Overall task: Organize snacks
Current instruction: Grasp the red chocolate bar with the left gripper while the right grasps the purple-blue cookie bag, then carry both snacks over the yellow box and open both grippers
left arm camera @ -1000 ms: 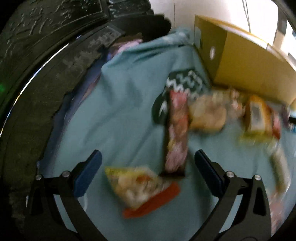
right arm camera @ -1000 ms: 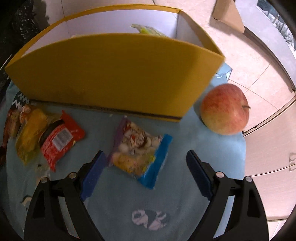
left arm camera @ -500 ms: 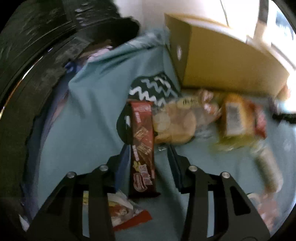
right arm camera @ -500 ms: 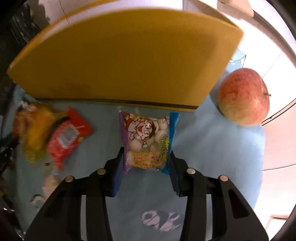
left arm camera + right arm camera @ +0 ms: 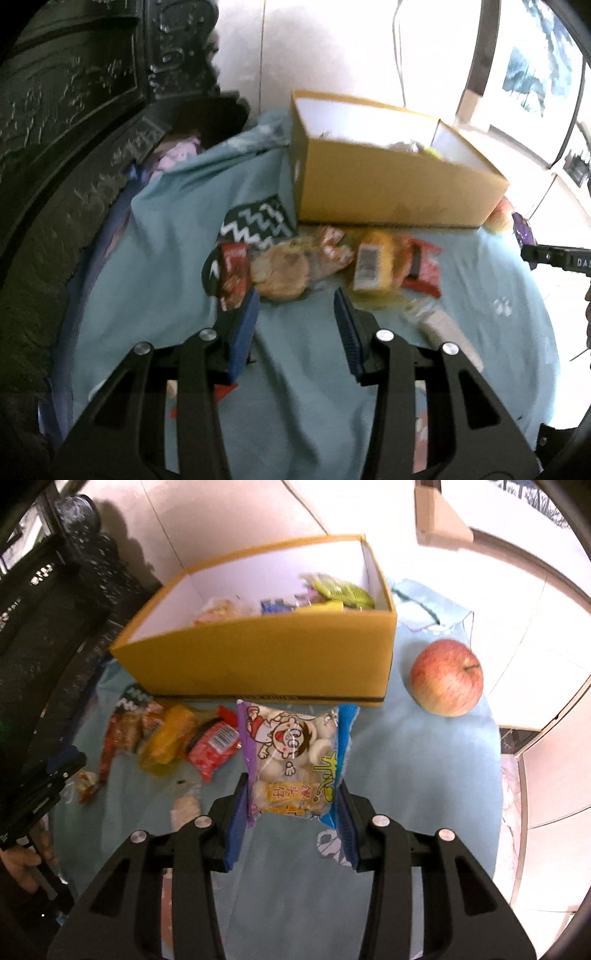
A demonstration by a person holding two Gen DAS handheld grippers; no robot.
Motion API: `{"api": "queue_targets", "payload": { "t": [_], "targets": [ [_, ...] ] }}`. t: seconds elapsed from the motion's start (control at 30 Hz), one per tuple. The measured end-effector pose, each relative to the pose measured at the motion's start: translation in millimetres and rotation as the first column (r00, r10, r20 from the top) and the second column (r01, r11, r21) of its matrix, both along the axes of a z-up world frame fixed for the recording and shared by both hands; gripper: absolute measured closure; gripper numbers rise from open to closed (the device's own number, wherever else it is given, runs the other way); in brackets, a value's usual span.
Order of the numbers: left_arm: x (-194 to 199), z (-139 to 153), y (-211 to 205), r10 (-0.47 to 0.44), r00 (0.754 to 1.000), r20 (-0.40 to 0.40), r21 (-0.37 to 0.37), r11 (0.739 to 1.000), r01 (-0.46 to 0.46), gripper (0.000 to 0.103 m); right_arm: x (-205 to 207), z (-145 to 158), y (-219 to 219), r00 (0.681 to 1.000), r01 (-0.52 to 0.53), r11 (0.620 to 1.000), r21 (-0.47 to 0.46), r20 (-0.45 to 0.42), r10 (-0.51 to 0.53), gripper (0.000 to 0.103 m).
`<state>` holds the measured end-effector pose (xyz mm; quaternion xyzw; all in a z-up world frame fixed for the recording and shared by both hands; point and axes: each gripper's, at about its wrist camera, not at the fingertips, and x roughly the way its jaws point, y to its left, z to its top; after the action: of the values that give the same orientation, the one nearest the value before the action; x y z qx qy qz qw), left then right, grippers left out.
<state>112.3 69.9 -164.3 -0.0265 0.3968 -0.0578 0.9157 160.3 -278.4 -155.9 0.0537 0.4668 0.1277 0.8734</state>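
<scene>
My right gripper (image 5: 291, 819) is shut on a purple-and-blue cartoon snack bag (image 5: 295, 760) and holds it above the cloth, in front of the yellow box (image 5: 258, 661), which holds several snacks. My left gripper (image 5: 295, 325) has its jaws partly apart with nothing between them, raised over the cloth. Beyond it lie a dark red cookie pack (image 5: 232, 273), a clear bag of round cakes (image 5: 288, 273), a yellow pack (image 5: 373, 266) and a red pack (image 5: 423, 267). The yellow box (image 5: 388, 184) stands behind them.
A red apple (image 5: 447, 677) sits right of the box on the blue cloth (image 5: 406, 775). Dark carved furniture (image 5: 66, 129) rises at the left. A small pale packet (image 5: 443, 325) lies near the left gripper. Tiled floor lies beyond the cloth.
My right gripper closed on the cartoon bag and lifted it. My left gripper closed around the dark red cookie pack, then rose and pulled back without it, jaws still narrowed.
</scene>
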Motion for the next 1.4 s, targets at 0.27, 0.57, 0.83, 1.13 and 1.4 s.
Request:
{"api": "queue_targets", "payload": {
  "t": [0.27, 0.57, 0.83, 1.13, 1.4],
  "targets": [
    [10, -6, 6, 0.034, 0.999, -0.039, 0.102, 0.994, -0.030, 0.026, -9, 7, -2, 1.000, 0.017, 1.000, 0.003, -0.001, -0.017, 0.059],
    [70, -83, 40, 0.179, 0.939, -0.294, 0.122, 0.981, -0.149, 0.037, -27, -15, 14, 0.997, -0.014, 1.000, -0.025, -0.072, 0.012, 0.059],
    [46, -46, 39, 0.122, 0.978, -0.169, -0.028, 0.991, -0.129, 0.078, -24, -10, 5, 0.999, 0.017, 1.000, 0.005, -0.048, -0.017, 0.059],
    [19, 46, 14, 0.033, 0.998, 0.044, -0.052, 0.998, -0.031, 0.078, -10, 24, 13, 0.999, 0.003, 1.000, 0.024, 0.034, -0.004, 0.059],
    [53, 101, -40, -0.095, 0.987, 0.131, -0.056, 0.993, 0.103, 0.078, 10, 86, 10, 0.989, -0.008, 1.000, 0.017, 0.149, 0.006, 0.059]
  ]
}}
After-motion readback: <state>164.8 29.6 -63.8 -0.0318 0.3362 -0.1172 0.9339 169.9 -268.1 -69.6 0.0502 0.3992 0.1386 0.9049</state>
